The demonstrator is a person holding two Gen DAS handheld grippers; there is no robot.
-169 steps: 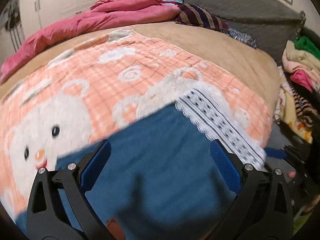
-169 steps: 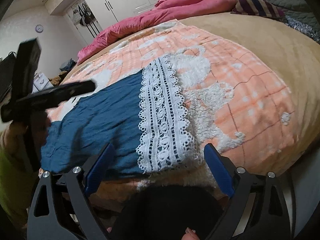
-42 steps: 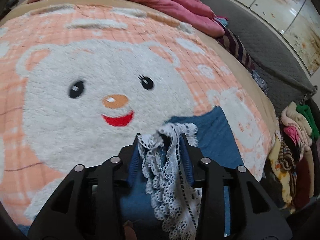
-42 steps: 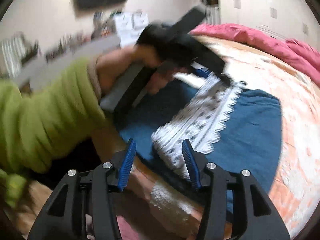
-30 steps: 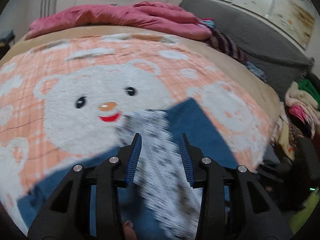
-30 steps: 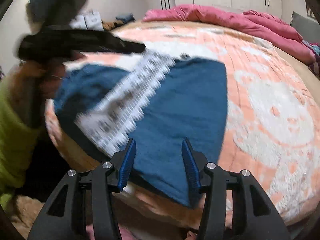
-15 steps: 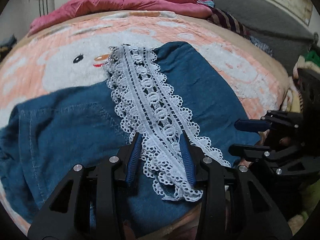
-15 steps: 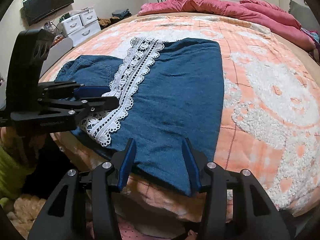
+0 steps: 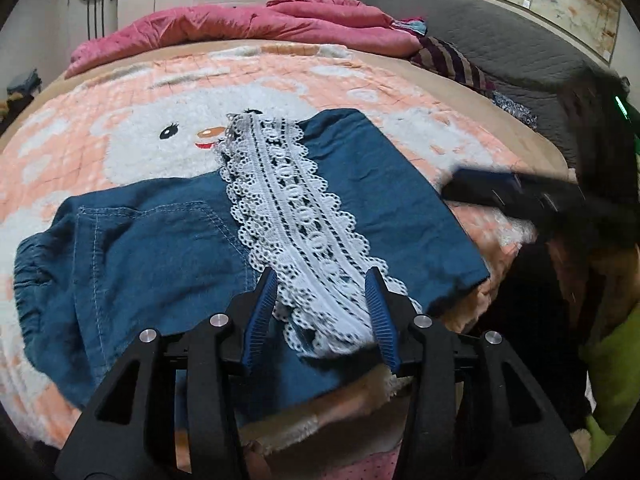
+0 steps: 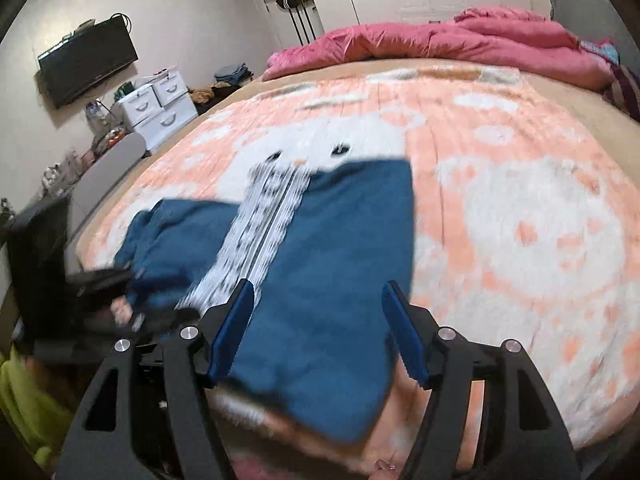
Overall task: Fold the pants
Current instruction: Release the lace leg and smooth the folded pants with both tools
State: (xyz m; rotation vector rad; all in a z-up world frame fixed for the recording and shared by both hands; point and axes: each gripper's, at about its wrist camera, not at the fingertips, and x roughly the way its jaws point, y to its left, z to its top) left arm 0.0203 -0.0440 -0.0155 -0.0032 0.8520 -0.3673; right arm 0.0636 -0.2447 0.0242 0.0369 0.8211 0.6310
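Note:
Blue denim pants (image 9: 152, 248) lie folded near the front edge of the bed, with their white lace hem band (image 9: 296, 208) laid across the top. My left gripper (image 9: 322, 312) hovers over the near end of the lace. Its jaws are opening and the pads do not press on the lace between them. My right gripper (image 10: 320, 332) is over the right part of the pants (image 10: 344, 240), with its jaws opening and nothing gripped. The lace (image 10: 264, 220) is blurred in the right wrist view. Each gripper shows blurred in the other's view: right (image 9: 500, 196), left (image 10: 120, 300).
A peach bear-print blanket (image 9: 120, 120) covers the bed. A pink duvet (image 9: 248, 24) is bunched at the far side, beside a striped cloth (image 9: 452, 60) and a grey headboard (image 9: 500, 52). A wall TV (image 10: 86, 60) and white drawers (image 10: 156, 108) stand at the left. A person's green sleeve (image 9: 612, 360) is at the right.
My left gripper let go of the lace hem, which now lies flat over the pants, and drew back toward the bed edge. My right gripper's jaws widened and it rose a little.

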